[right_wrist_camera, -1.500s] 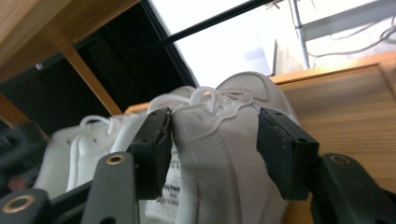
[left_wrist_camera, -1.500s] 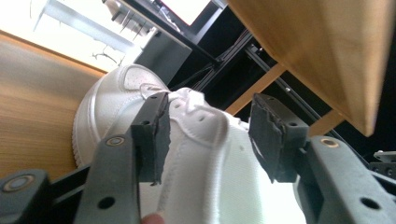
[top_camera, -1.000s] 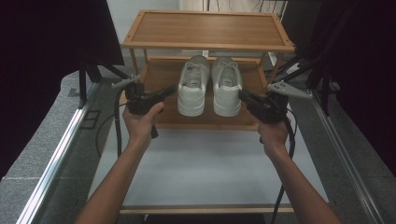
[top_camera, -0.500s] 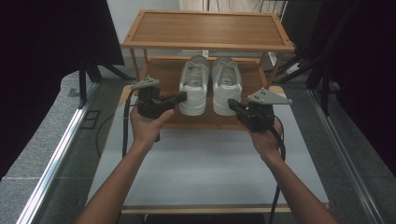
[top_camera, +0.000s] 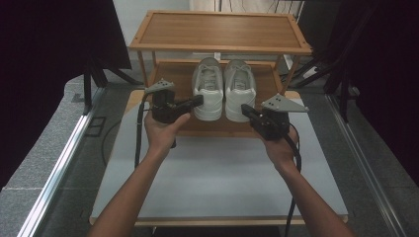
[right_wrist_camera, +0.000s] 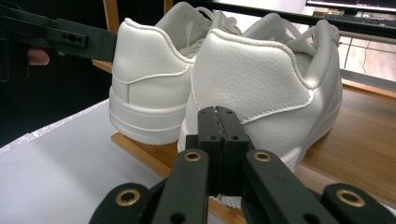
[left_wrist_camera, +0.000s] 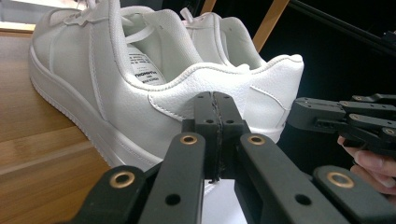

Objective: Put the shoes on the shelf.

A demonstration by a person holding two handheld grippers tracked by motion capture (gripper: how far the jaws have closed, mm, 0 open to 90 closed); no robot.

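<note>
Left gripper [top_camera: 197, 100], jaws pressed together and empty, sat at the left shoe's [top_camera: 207, 91] heel; both white shoes stood on the rack's lower shelf [top_camera: 197, 126]; right gripper [top_camera: 245, 109], jaws closed, empty, hovered behind the right shoe [top_camera: 239, 91].

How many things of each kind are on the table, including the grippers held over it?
White shoes: 2, left shoe and right shoe
Wooden shelf rack: 1
Grippers: 2, left gripper and right gripper
Total: 5

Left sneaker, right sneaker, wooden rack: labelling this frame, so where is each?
left sneaker [top_camera: 208, 94]: high view, tongue.
right sneaker [top_camera: 240, 94]: high view, tongue.
wooden rack [top_camera: 217, 30]: high view, top shelf.
</note>
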